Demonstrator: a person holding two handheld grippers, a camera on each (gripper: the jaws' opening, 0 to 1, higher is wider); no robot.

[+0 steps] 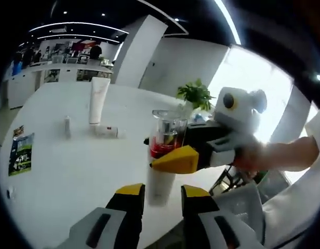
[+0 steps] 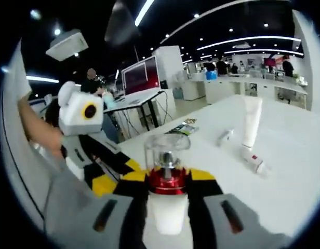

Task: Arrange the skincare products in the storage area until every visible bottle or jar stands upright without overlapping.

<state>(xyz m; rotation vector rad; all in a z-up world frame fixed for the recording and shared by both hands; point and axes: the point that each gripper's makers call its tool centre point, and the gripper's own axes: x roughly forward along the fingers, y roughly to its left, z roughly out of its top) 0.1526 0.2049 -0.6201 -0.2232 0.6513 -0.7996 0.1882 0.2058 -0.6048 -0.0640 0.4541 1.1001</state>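
Note:
A pump bottle [image 1: 161, 171] with a white body, red collar and clear cap [image 2: 167, 148] hangs above the white table [image 1: 61, 181]. My right gripper [image 2: 168, 182] is shut on it at the collar and reaches in from the right in the left gripper view [image 1: 165, 153]. My left gripper [image 1: 163, 191] is open, its yellow-tipped jaws flanking the bottle's lower end with a small gap on each side. In the right gripper view the left gripper [image 2: 116, 176] sits low on the left.
Further out on the table, a tall white tube [image 1: 98, 99] [image 2: 251, 122], a small white bottle lying on its side [image 1: 107, 130] [image 2: 253, 160] and a tiny upright bottle [image 1: 67, 126] [image 2: 224, 136]. A leaflet [image 1: 21, 153] lies near the edge. A potted plant [image 1: 195, 94] stands behind.

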